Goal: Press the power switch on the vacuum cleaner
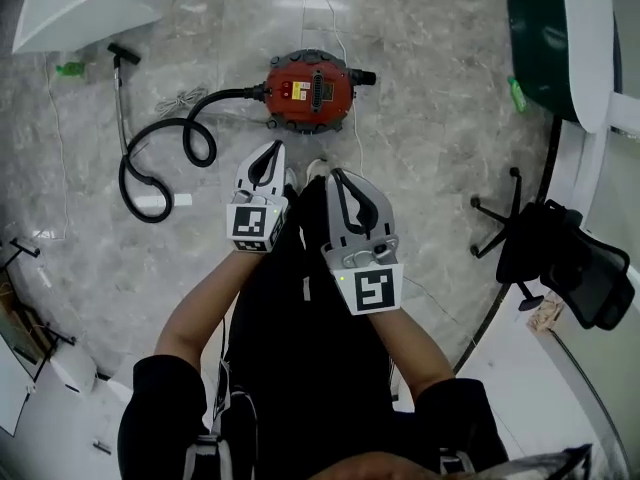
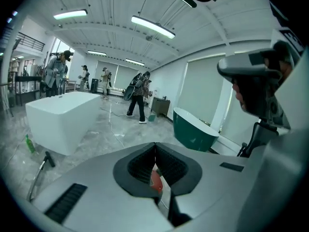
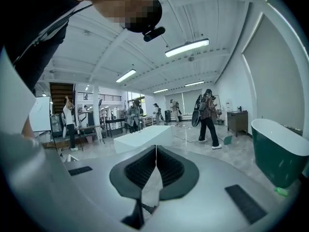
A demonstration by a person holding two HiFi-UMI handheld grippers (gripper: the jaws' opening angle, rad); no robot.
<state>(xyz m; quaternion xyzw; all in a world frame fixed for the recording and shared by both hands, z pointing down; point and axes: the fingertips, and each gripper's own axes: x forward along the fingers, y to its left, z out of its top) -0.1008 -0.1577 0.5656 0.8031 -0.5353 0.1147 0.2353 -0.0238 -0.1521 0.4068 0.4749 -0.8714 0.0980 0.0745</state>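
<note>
— Where's the vacuum cleaner [image 1: 310, 90]?
— Red one, on the grey marble floor [image 1: 420, 138], top up w/ a yellow patch on the lid. Black hose [image 1: 190, 133] leaves its left side, loops away & ends at a metal wand [image 1: 122, 98] further left
— And the tongs?
— Left gripper [image 1: 270, 151] & right gripper [image 1: 338, 176] both hang nearer the person than the vacuum cleaner, tips aimed its way. Left one's the closer of the two. Neither touches it
— Open or closed?
— Both closed, nothing held. Left gripper view: pads [image 2: 140, 166] meet at the tips, a bit of red from the vacuum cleaner shows thru the gap lower down. Right gripper view: tips together too, only floor seen behind
— Anything else round it?
— Green bathtub [image 1: 545, 38] far to its right, white bathtub [image 1: 80, 3] far to its left, black office chair [image 1: 560, 253] to its right & nearer the person
</note>
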